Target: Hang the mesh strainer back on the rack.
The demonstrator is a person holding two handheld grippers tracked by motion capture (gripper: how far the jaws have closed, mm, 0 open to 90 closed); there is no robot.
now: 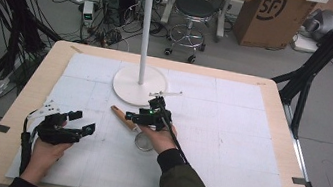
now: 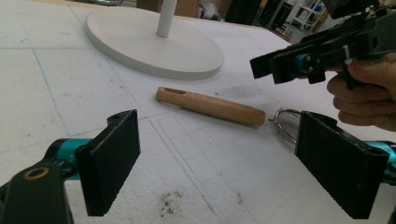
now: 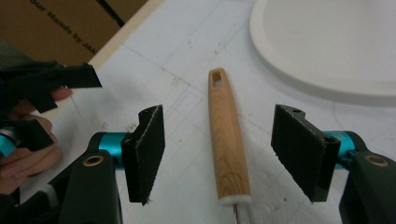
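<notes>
My right gripper (image 3: 219, 154) hung over the wooden handle (image 3: 226, 140), jaws apart around it, not touching, my left gripper (image 2: 219, 168) wide open nearby.

Wood, wire, foam and rubber

My tongs' ribbed matt black pads (image 3: 148, 149) flank a smooth, grained wooden handle (image 3: 226, 140) with shiny metal wire (image 2: 282, 122); the worktop's white foam (image 1: 226, 148) looks rough.

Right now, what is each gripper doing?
Left gripper: open, holding nothing.
Right gripper: open, jaws either side of the wooden handle, not gripping it.
</notes>
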